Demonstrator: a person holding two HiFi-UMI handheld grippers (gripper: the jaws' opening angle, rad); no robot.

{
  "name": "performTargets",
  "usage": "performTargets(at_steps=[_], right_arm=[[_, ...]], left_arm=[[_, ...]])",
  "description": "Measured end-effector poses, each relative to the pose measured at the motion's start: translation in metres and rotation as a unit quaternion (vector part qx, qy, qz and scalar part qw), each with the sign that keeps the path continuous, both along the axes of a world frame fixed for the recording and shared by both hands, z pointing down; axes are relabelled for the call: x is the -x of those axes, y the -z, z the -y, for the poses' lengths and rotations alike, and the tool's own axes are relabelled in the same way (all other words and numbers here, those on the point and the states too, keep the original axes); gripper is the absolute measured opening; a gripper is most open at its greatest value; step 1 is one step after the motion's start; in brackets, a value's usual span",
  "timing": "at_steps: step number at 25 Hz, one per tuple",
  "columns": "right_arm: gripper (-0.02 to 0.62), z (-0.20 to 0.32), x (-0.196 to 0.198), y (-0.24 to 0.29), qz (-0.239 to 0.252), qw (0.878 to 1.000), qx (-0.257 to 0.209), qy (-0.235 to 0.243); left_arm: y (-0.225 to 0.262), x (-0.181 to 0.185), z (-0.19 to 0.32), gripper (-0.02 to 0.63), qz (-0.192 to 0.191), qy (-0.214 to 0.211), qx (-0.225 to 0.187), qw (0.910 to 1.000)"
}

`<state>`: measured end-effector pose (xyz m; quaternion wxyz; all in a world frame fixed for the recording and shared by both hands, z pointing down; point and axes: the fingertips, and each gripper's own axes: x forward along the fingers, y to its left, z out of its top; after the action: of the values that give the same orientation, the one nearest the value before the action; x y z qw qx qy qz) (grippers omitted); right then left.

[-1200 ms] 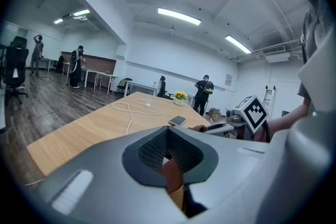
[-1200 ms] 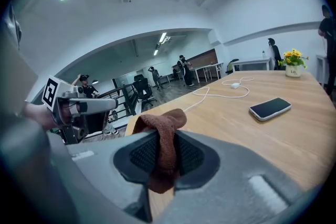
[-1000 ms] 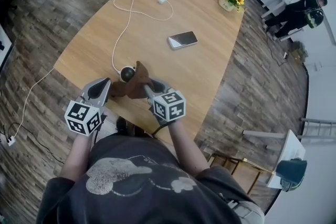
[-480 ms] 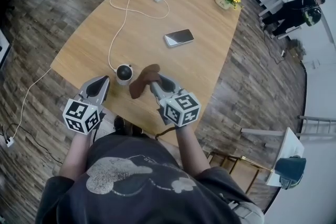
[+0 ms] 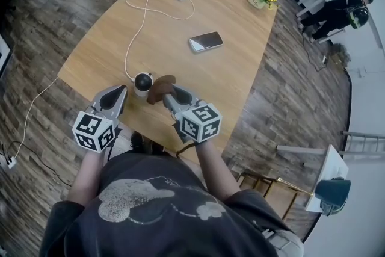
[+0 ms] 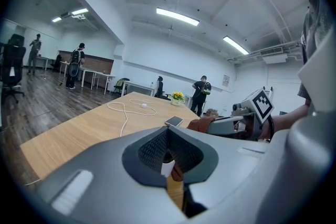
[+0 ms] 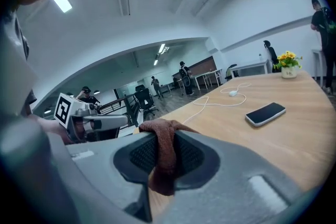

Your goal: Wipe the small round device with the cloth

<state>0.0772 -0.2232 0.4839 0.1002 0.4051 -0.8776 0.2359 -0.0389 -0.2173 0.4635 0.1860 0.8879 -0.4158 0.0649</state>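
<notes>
Two grippers hover over the near edge of the table (image 5: 228, 75), the largest thing here. The right gripper (image 5: 168, 97) has its jaws closed on the brown cloth (image 5: 157, 90), which bunches out past the tips toward the left. The left gripper (image 5: 119, 92) holds nothing, its jaws drawn to a mere slit. Between the two, near the table's near-left edge, stands the device (image 5: 142, 82) at the end of a white cable (image 5: 137, 33). The cloth reaches its right side — touching or just short, we cannot tell. We judge the wiping itself is in hand. Next we would want the cloth drawn over the round top, lightly, since nothing steadies the device.
</notes>
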Motion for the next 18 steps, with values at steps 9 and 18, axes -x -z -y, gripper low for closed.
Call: performTargets(at_steps=[9, 18], right_arm=[[0.054, 0.007, 0.022, -0.059, -0.029, 0.997, 0.062, 0.027], [0.054, 0.005, 0.024, -0.101, -0.069, 0.991, 0.105, 0.042]], left_arm=[[-0.004, 0.008, 0.009, 0.017, -0.001, 0.007, 0.008, 0.9999], [-0.009, 0.015, 0.014, 0.017, -0.003, 0.016, 0.015, 0.9998]])
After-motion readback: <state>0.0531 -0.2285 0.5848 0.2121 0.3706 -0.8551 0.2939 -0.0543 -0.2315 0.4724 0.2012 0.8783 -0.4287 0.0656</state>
